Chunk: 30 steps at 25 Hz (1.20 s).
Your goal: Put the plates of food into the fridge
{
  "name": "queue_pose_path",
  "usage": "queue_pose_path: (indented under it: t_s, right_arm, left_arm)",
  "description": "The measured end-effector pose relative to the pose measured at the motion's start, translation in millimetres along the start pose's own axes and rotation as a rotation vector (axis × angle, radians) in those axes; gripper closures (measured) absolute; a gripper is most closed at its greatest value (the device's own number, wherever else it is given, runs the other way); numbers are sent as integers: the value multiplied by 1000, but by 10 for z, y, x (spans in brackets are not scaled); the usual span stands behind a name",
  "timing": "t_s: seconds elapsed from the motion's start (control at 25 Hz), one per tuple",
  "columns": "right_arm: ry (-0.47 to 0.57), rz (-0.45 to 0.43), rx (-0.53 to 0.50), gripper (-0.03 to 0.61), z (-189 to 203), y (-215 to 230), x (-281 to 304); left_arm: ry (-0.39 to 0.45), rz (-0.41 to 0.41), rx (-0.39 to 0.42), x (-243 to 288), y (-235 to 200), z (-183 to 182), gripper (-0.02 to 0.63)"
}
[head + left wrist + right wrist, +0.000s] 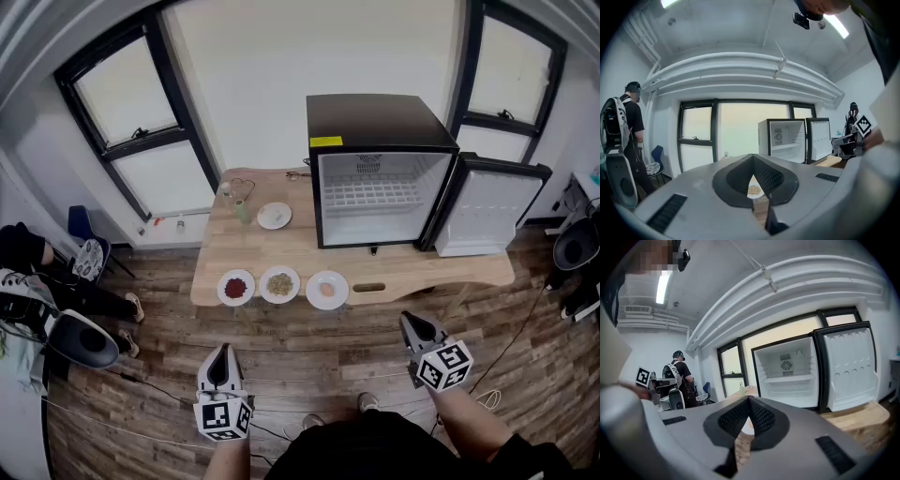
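Head view, lower mid: I can't ID the food on red plate (221, 287), tan plate (264, 284) or pink plate (343, 290), too small. Back plate (286, 217): contents unclear. Small bits (241, 195) at upper-left corner of table (281, 248), no idea what. Seated person (37, 281) at left edge, cut off by frame. Left gripper (753, 161) blocks most of its view; I only get a plate sliver (753, 182) w/ tan stuff thru the jaw gap. Right gripper (749, 400) same: white sliver (748, 427), can't tell which plate.

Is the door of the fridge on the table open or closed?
Open. The fridge door is swung out to the right, and the fridge shows its white inside.
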State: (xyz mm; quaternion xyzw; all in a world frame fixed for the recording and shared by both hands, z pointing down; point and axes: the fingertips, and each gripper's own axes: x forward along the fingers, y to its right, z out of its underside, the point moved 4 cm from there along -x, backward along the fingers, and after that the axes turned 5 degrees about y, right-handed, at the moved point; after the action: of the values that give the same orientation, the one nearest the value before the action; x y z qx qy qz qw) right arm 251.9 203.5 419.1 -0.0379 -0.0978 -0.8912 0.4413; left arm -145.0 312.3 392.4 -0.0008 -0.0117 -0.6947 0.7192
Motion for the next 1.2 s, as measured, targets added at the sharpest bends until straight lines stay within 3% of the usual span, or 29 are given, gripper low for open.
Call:
queue_pose_path:
  t_s: [0.24, 0.76, 1.2]
  right_arm:
    - [10, 17, -10, 558, 9, -189, 117]
    - [60, 68, 70, 558, 87, -814, 326]
    - [12, 96, 92, 557, 424, -598, 672]
  left_arm:
    - [29, 12, -4, -13, -174, -58, 609]
    - [36, 62, 8, -169, -697, 12, 609]
    - [54, 79, 7, 232, -684, 30, 609]
